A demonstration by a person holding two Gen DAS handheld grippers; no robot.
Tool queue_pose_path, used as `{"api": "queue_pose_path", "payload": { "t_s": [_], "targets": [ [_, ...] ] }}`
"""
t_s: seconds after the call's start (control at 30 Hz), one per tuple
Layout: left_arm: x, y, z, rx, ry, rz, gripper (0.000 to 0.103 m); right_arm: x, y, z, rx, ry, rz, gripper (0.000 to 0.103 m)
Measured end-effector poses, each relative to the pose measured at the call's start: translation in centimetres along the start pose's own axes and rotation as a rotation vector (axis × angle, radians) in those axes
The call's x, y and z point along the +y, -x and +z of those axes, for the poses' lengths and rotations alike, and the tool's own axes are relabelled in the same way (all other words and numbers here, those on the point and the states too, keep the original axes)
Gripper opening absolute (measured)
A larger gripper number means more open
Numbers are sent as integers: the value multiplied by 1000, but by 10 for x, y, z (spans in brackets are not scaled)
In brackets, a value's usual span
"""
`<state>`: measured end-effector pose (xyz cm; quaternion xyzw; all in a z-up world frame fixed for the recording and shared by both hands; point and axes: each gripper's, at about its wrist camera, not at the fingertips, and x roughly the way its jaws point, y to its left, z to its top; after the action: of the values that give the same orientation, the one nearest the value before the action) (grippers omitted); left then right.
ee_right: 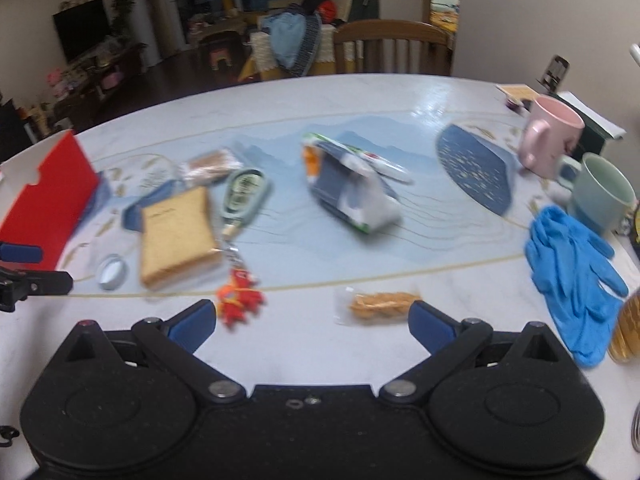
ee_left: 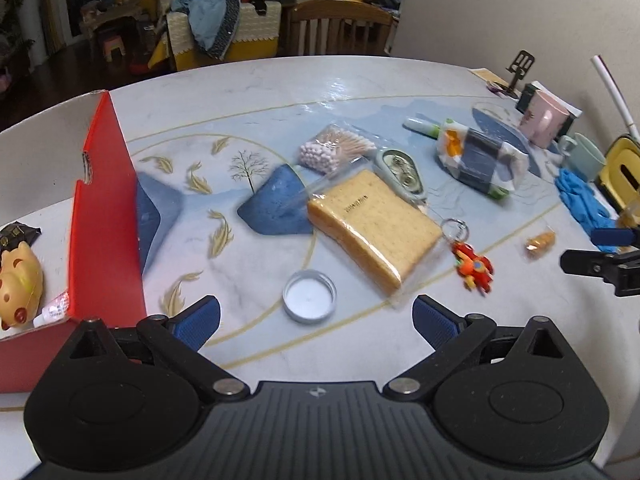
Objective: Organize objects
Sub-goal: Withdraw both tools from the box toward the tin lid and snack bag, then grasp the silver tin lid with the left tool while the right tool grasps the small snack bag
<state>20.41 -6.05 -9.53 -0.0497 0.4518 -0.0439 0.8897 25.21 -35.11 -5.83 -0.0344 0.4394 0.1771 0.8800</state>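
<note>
Your left tongs hang wide apart, holding nothing, just above the surface — the round metal lid sits between their tips, with the bagged sponge beyond it and the red box to the left. Your right tongs gape wide too — the wrapped snack lies near the right tip, the red keychain near the left.

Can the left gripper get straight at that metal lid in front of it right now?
Probably yes. The left gripper has its jaws wide open, and the metal lid lies flat on the table between them, apart from the sponge, with nothing in the way.
</note>
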Motion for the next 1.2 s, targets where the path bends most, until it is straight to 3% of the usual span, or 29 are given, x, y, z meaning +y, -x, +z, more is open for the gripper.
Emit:
{"api": "queue_pose_path", "payload": {
  "t_s": [0.2,0.57,0.97,1.03,1.2],
  "targets": [
    [3,-23,3,23,32,-1,103,-17,-18,-2,20,-16,-25,102],
    [6,-57,1,74,-5,53,103,-30,-49,-1,69,-10,-49,100],
    [10,-59,-1,53,24,83,102,-32,-66,2,96,-9,-52,90],
    [10,-58,-2,45,17,86,97,-32,-67,3,97,-13,-53,89],
    [2,-57,-3,41,-34,103,74,-31,-66,5,93,-5,-63,81]
  ]
}}
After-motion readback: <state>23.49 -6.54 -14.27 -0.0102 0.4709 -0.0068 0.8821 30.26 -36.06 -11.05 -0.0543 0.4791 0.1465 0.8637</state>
